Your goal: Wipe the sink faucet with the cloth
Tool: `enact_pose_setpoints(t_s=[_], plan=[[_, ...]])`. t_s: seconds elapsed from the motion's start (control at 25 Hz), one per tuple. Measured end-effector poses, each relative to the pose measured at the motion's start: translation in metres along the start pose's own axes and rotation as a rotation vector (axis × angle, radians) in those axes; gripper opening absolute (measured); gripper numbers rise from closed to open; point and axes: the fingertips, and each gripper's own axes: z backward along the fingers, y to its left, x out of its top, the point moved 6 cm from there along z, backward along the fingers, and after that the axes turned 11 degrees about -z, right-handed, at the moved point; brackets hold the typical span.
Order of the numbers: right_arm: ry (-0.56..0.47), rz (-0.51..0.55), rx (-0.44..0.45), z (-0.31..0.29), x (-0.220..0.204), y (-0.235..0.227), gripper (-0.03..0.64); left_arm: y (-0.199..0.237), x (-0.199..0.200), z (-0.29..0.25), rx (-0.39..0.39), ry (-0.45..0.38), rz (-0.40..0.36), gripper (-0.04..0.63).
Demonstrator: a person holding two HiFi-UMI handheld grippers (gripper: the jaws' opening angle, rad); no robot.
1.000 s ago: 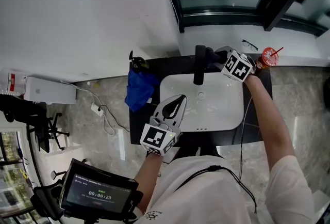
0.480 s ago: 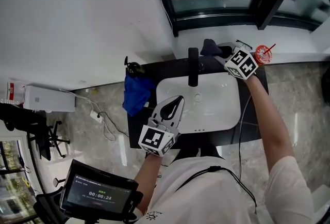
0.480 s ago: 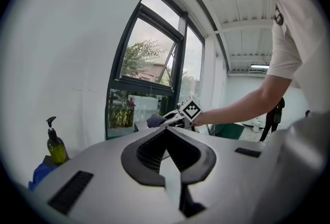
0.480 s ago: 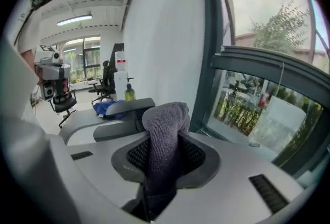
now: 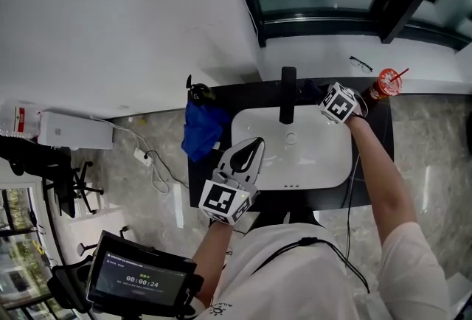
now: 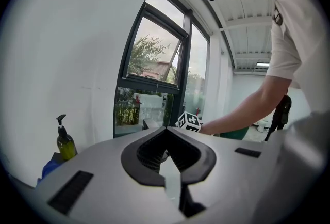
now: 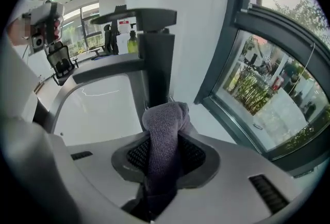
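Right gripper (image 7: pixel 165 152) first: its jaws are clamped on the cloth (image 7: pixel 166 130), a grey-purple wad that stands up out of the pads and folds over at the top. Dead ahead of those jaws, just past the wad, rises the black faucet (image 7: pixel 155 58). Its column is upright and its flat spout reaches off to the jaws' left over the white sink (image 7: pixel 98 109). Cloth and column sit very close together down by the column's foot, but I can't tell if they touch. To the right of these jaws runs the dark window frame (image 7: pixel 227 73), with greenery behind the glass.

In the head view, this gripper comes at the faucet from the right, at the back of the black bench (image 5: pixel 247 94). A red cup (image 5: pixel 386 82) stands behind it, off to the side.

Now the left gripper (image 5: pixel 258 142): jaws closed tip to tip, with nothing between them. It hovers at the near left rim of the sink, and the faucet is well apart from it, ahead and to the right of the tips. Ahead and left of these jaws there's 1 soap bottle (image 6: pixel 65 140), standing just beside a blue rag (image 5: pixel 203 127) at the bench's left end. In the left gripper view, the other gripper's marker cube (image 6: pixel 189 121) peeks up just beyond the tips.
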Motion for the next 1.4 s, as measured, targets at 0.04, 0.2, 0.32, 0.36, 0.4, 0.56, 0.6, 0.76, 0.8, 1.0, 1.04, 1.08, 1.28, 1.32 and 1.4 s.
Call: enact_pose_setpoints(t_s=[0.04, 0.2, 0.32, 0.36, 0.4, 0.56, 0.6, 0.76, 0.8, 1.0, 1.04, 1.08, 1.28, 1.32, 1.4], plan=[[0.008, -0.001, 0.004, -0.006, -0.001, 0.001, 0.101, 0.002, -0.001, 0.001, 0.008, 0.003, 0.0, 0.0], [0.04, 0.03, 0.017, -0.023, 0.001, 0.005, 0.101, 0.005, -0.008, 0.006, 0.032, 0.02, 0.01, 0.0], [0.041, 0.045, 0.028, -0.028, 0.008, 0.007, 0.101, 0.005, -0.01, 0.006, 0.037, 0.024, 0.017, 0.0], [0.034, 0.05, 0.033, -0.028, 0.011, 0.008, 0.101, 0.005, -0.01, 0.005, 0.037, 0.023, 0.018, 0.0], [0.023, 0.057, 0.04, -0.027, 0.014, 0.009, 0.101, 0.005, -0.01, 0.004, 0.037, 0.022, 0.019, 0.0], [-0.037, 0.087, 0.067, -0.011, 0.027, 0.012, 0.101, 0.005, -0.007, 0.001, 0.031, 0.012, 0.017, 0.0], [-0.056, 0.093, 0.069, -0.005, 0.03, 0.012, 0.101, 0.004, -0.006, 0.0, 0.028, 0.01, 0.016, 0.0], [-0.147, 0.136, 0.065, 0.027, 0.049, 0.01, 0.101, 0.0, -0.006, -0.006, 0.006, 0.01, 0.016, 0.0], [-0.167, 0.148, 0.058, 0.035, 0.054, 0.01, 0.101, -0.001, -0.007, -0.009, -0.001, 0.012, 0.017, 0.0], [-0.263, 0.189, 0.036, 0.071, 0.077, 0.009, 0.101, -0.013, -0.008, -0.019, -0.041, 0.008, 0.017, 0.0], [-0.283, 0.185, 0.036, 0.078, 0.08, 0.009, 0.101, -0.016, -0.007, -0.021, -0.049, 0.004, 0.015, 0.0], [-0.304, 0.173, 0.038, 0.084, 0.082, 0.009, 0.101, -0.018, -0.006, -0.022, -0.056, 0.0, 0.013, 0.0], [-0.437, 0.045, 0.037, 0.111, 0.078, 0.003, 0.101, -0.022, -0.004, -0.021, -0.069, -0.005, 0.006, 0.0], [-0.47, 0.003, 0.04, 0.116, 0.075, 0.003, 0.101, -0.023, -0.004, -0.02, -0.068, -0.005, 0.006, 0.0], [-0.522, -0.092, 0.05, 0.122, 0.064, 0.002, 0.101, -0.024, -0.004, -0.018, -0.067, -0.006, 0.005, 0.0]])
